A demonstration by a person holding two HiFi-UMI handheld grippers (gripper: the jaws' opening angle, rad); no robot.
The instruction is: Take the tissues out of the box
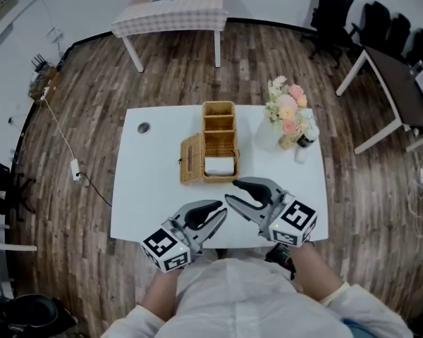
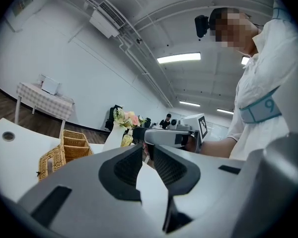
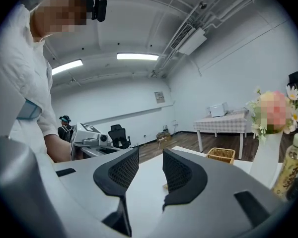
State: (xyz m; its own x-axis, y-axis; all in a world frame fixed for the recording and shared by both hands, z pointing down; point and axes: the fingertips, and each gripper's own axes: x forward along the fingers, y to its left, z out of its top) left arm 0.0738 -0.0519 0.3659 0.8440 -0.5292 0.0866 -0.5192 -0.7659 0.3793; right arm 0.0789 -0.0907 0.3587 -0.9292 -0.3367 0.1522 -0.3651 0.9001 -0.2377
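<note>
The left hand-held gripper (image 1: 218,213) is at the near edge of the worktop (image 1: 148,189). Its jaws are only a little bit apart and hold nothing. The right hand-held gripper (image 1: 231,191) is just beside it, a bit farther in. Its jaws are about half open and hold nothing too. Neither one touches the box (image 1: 219,179).

The box is next, in the middle of the worktop. Its lid (image 1: 192,160) is open and leans on the left side. The tissues (image 1: 219,165) lie in the near part of the box, a white block. I cannot tell if they are loose sheets or a pack.

I think they are very light and soft. They will bend and may tear if pulled hard. Pinch the top near the middle, gently, and lift straight up. The box looks light too, so it may come up with them. The other gripper could hold its rim down.

Farther back stand some flowers (image 1: 285,111).
</note>
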